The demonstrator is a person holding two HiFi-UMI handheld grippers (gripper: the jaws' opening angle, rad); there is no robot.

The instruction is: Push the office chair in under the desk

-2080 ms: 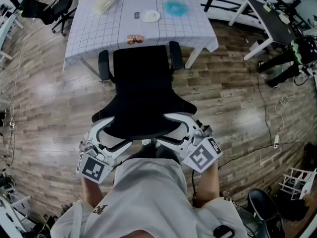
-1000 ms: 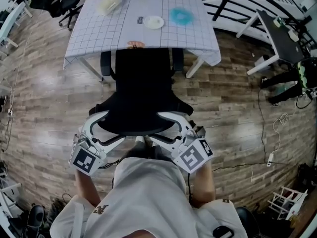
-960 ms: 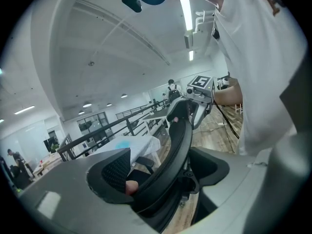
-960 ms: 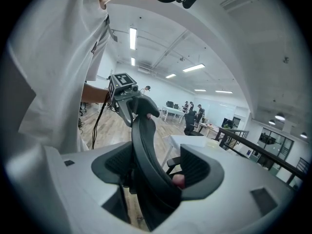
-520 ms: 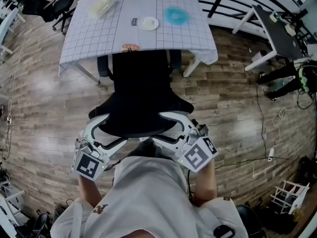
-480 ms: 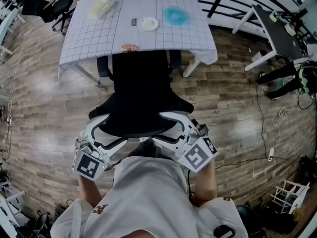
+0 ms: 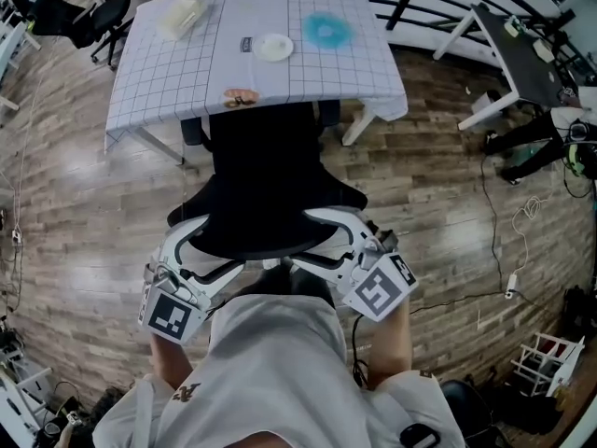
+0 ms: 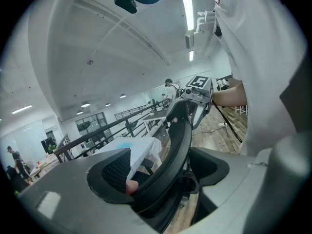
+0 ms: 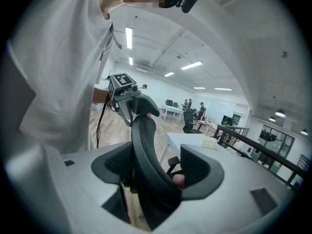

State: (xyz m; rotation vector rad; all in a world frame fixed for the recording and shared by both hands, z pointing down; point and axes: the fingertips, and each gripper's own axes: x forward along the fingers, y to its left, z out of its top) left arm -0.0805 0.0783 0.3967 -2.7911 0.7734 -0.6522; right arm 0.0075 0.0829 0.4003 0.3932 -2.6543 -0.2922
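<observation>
Black office chair [image 7: 266,171], front tucked beneath white grid-cloth desk [image 7: 177,73], on brown plank floor [image 7: 84,213]; left gripper [image 7: 211,248] and right gripper [image 7: 328,243] each clamp its backrest's rim.

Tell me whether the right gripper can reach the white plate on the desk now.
Probably not: the right gripper is clamped on the backrest of the office chair, which stands between it and the white plate far up the desk.

The office chair [image 7: 266,171] in my tongs is black. The desk [image 7: 177,73] wears a white cloth gridded with thin dark lines, with a turquoise disc [image 7: 328,32] at its far right. The floor [image 7: 438,185] is brown planks.
</observation>
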